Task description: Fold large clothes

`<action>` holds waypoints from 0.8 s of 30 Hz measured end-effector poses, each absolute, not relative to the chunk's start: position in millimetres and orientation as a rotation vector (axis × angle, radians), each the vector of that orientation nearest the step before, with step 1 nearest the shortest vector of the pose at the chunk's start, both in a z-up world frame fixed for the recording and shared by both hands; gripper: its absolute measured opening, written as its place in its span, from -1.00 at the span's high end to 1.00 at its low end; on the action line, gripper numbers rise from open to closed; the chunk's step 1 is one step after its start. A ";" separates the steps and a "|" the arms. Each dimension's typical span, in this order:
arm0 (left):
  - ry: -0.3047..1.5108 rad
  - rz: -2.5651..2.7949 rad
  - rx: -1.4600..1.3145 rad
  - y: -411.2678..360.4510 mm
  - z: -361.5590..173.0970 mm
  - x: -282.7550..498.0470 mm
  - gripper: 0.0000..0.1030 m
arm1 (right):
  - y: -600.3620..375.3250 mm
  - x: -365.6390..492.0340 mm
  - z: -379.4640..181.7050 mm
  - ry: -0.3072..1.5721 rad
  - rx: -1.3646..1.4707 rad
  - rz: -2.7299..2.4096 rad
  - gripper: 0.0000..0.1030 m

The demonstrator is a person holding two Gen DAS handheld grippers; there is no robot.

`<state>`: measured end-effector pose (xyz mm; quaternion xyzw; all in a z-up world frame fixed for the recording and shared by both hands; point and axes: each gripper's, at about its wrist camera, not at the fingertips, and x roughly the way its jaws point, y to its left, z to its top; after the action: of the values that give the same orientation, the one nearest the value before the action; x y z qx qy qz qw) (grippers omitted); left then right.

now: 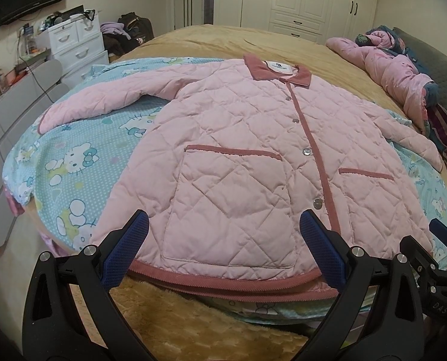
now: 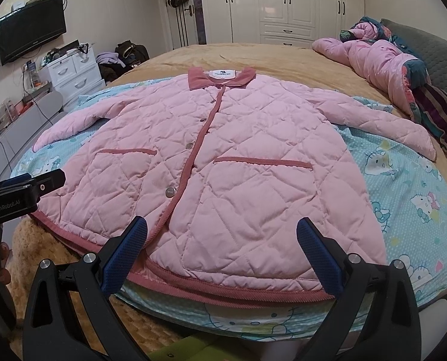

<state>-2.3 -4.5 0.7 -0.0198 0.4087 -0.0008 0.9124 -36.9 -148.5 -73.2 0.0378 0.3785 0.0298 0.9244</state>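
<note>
A pink quilted jacket with a darker pink collar, placket and hem lies flat, buttoned and face up on a blue Hello Kitty sheet, sleeves spread to both sides. It also shows in the right wrist view. My left gripper is open and empty, hovering over the hem on the jacket's left half. My right gripper is open and empty over the hem on the right half. The right gripper's edge shows in the left wrist view; the left gripper shows in the right wrist view.
The sheet lies on a tan bedspread. A bundled pink quilt and dark pillows sit at the right by the headboard. White drawers, a wall TV and wardrobes stand beyond the bed.
</note>
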 end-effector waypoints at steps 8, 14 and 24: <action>0.839 -0.004 -0.039 -4.2 0.5 -2.2 -0.82 | -149.8 -35.2 -72.6 0.776 0.077 0.064 -0.92; 0.838 0.000 -0.037 -4.8 0.3 -2.2 -0.82 | -147.7 -33.9 -73.3 0.779 0.071 0.063 -0.92; 0.848 -0.005 -0.039 -10.5 -2.3 4.4 -0.82 | -144.1 -27.1 -72.7 0.772 0.063 0.053 -0.92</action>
<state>4.4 -10.5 -2.3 -0.0190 0.4115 -0.0025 0.9112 -27.1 -144.1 -72.7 0.0309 0.3764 0.0260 0.9256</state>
